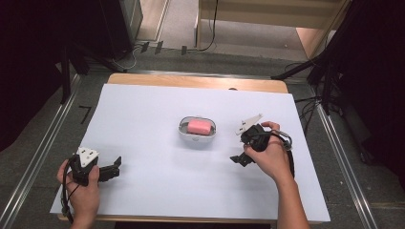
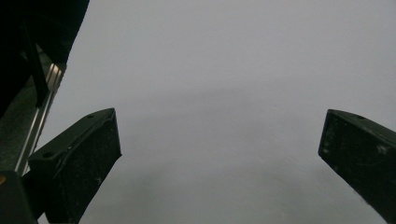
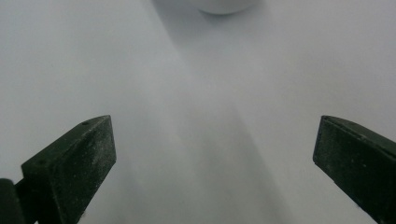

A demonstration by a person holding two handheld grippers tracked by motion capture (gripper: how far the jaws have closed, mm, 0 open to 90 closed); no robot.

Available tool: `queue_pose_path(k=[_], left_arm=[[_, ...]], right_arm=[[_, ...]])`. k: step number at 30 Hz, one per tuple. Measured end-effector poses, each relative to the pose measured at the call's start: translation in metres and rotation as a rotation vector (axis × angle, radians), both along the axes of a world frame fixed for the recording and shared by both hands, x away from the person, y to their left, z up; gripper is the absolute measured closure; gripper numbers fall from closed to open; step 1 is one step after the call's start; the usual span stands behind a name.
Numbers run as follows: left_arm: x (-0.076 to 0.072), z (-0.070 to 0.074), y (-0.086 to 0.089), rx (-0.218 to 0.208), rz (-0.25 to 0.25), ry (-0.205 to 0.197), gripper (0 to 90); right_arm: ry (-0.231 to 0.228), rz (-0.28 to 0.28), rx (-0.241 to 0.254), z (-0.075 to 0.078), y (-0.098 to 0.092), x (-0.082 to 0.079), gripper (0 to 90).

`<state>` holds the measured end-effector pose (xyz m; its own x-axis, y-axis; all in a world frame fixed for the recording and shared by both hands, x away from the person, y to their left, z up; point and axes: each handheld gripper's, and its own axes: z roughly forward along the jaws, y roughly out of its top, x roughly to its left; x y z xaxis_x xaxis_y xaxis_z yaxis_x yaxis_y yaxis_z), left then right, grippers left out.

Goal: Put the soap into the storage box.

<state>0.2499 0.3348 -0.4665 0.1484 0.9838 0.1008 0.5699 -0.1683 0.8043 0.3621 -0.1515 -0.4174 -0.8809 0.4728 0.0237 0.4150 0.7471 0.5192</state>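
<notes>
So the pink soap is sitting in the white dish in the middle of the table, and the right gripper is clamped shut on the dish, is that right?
Not quite. The pink soap does sit in the white dish mid-table, but the right gripper is open and apart from the dish. The right gripper view shows its jaws spread wide over bare white surface, and the high view shows the gap between gripper and dish.

Soap (image 1: 199, 126) in dish (image 1: 183, 131) mid-table, right tool (image 1: 240, 159) near, left tool (image 1: 112, 169) perhaps farther
</notes>
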Motion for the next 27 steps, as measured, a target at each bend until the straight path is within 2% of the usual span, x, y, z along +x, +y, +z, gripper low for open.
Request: queue_pose_path(k=[16, 20, 27], left_arm=[[0.0, 0.0, 0.0, 0.004, -0.001, -0.003, 0.0], [-0.001, 0.0, 0.0, 0.004, -0.001, -0.006, 0.0], [0.0, 0.0, 0.001, -0.006, 0.004, -0.003, 0.0]], right_arm=[[-0.007, -0.076, 0.045, -0.013, -0.045, -0.024, 0.0], [-0.02, -0.103, 0.073, -0.015, -0.061, -0.032, 0.0], [-0.02, -0.132, 0.084, -0.021, -0.079, -0.045, 0.0]])
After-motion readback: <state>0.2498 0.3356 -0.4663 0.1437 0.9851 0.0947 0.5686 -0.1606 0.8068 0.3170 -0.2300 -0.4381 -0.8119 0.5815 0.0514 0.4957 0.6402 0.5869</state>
